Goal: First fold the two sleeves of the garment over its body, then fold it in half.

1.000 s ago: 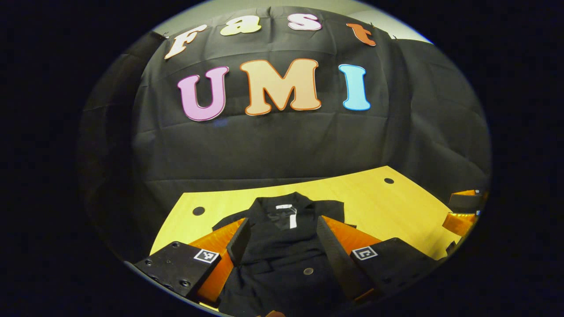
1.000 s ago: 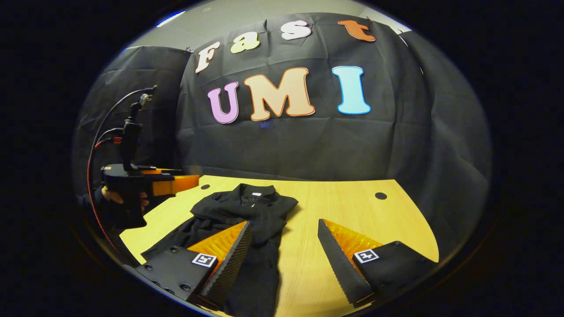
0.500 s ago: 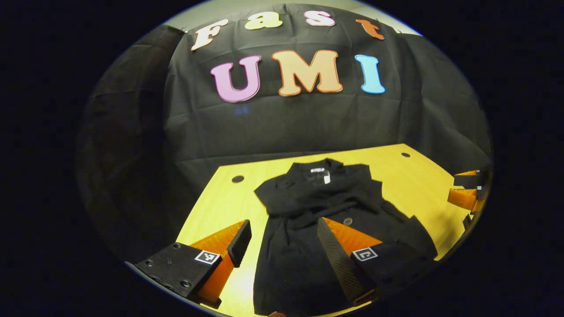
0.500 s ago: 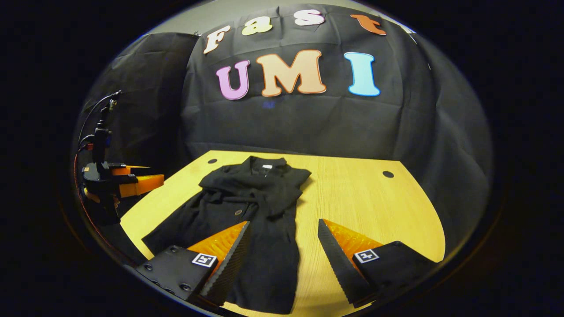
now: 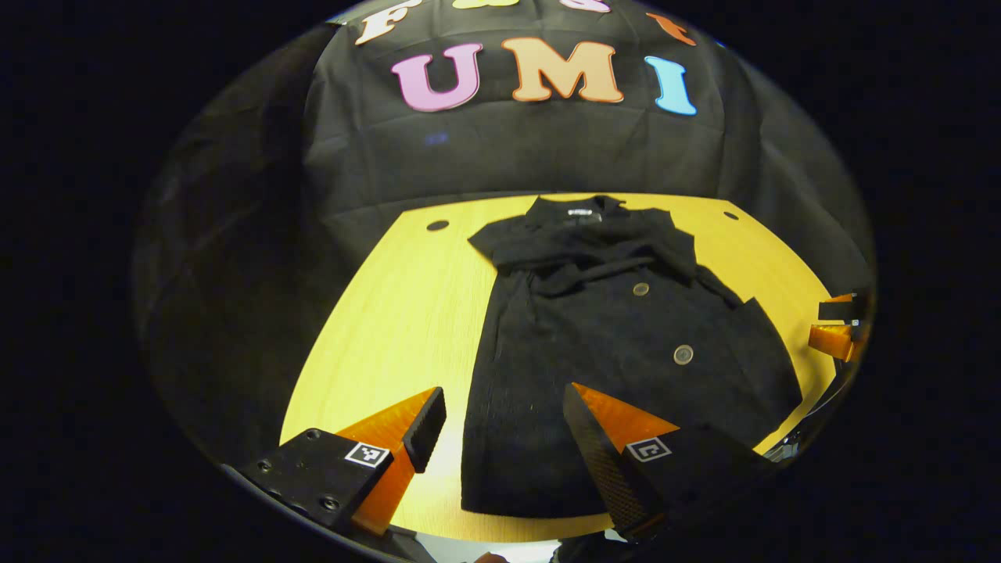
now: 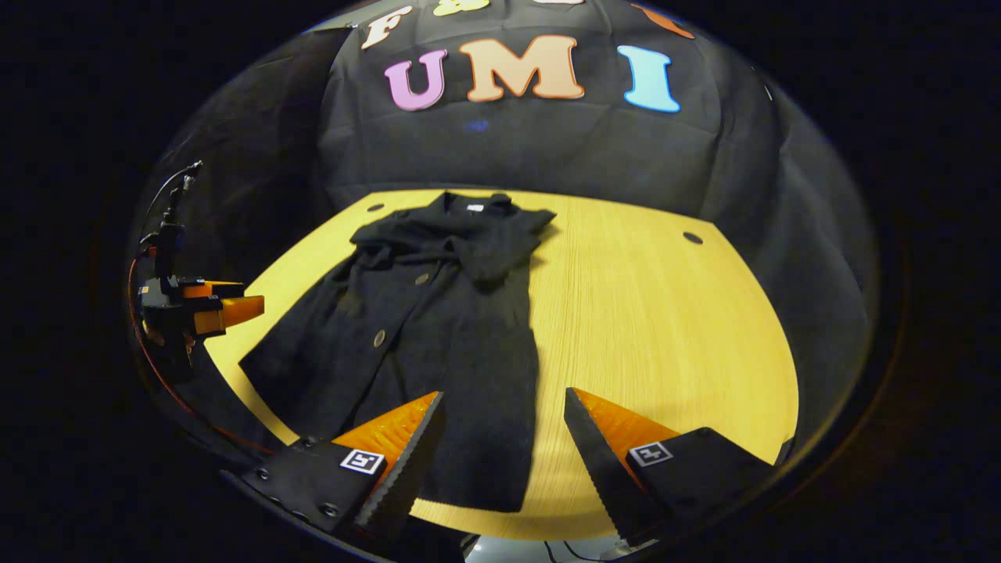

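1. The table (image 5: 375,313) (light wood, rounded corners) takes up the middle and lower part of both views. In the left gripper view a broad bare strip runs down its left side. In the right gripper view the whole right half (image 6: 665,328) is bare, out to the curved near edge.
2. The garment (image 5: 610,344) lies flat along the table's length, collar at the far edge near the black wall and hem close to the near edge. Both sleeves are crossed over the chest. In the right gripper view the garment (image 6: 438,313) covers the centre-left, and its lower left corner reaches close to the table's left edge.
3. The left gripper (image 5: 500,426) is spread wide, holding nothing, and hangs above the hem at the bottom of its view. It also shows at the left edge of the right gripper view (image 6: 235,303), off the table's side.
4. The right gripper (image 6: 500,430) is spread too, empty, above the hem's right corner and bare wood.
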Available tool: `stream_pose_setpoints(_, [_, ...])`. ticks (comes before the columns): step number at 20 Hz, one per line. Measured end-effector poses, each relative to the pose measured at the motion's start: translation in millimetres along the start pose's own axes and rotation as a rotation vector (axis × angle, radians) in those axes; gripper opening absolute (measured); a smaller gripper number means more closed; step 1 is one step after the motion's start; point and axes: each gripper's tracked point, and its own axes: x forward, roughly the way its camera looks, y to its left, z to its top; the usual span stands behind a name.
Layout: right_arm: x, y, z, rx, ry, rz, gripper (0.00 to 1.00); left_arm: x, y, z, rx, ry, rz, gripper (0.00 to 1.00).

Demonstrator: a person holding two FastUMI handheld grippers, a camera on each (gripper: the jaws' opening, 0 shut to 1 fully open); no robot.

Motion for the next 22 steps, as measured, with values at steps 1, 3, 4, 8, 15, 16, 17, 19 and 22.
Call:
stream_pose_setpoints(1, [3.2, 1.1, -8.5, 0.006, 0.030, -0.001, 0.98, 1.9, 2.1, -11.1, -0.001, 0.021, 0.002, 0.94])
stream_pose_setpoints(3, [9.0, 3.3, -25.8, 0.016, 0.085, -0.003, 0.98, 5.0, 5.7, -31.8, 0.001, 0.064, 0.005, 0.94])
stream_pose_setpoints(4, [11.3, 4.6, -32.5, 0.015, 0.104, -0.003, 0.98, 6.8, 7.1, -39.1, 0.005, 0.081, 0.008, 0.94])
stream_pose_setpoints(8, [20.7, 8.2, -47.5, -0.013, 0.166, -0.011, 0.98, 11.7, 8.5, -64.7, 0.005, 0.134, 0.008, 0.94])
stream_pose_setpoints(15, [27.0, 12.2, -80.7, -0.057, 0.288, -0.003, 0.96, 16.5, 3.4, -81.3, -0.022, 0.182, -0.019, 0.93])
stream_pose_setpoints(16, [27.8, 11.8, -79.8, -0.060, 0.288, -0.001, 0.96, 16.7, 0.9, -82.7, -0.041, 0.186, -0.036, 0.93])
stream_pose_setpoints(17, [27.5, 12.1, -79.7, -0.065, 0.287, 0.001, 0.96, 16.7, -4.0, -84.7, -0.066, 0.180, -0.058, 0.90])
stream_pose_setpoints(19, [28.7, 17.8, -77.8, -0.074, 0.279, 0.015, 0.92, 14.8, -9.3, -86.0, -0.045, 0.152, -0.082, 0.81])
stream_pose_setpoints(22, [31.9, 31.8, -77.8, -0.086, 0.282, 0.050, 0.56, 16.7, -21.5, -85.1, 0.014, 0.121, -0.117, 0.49])
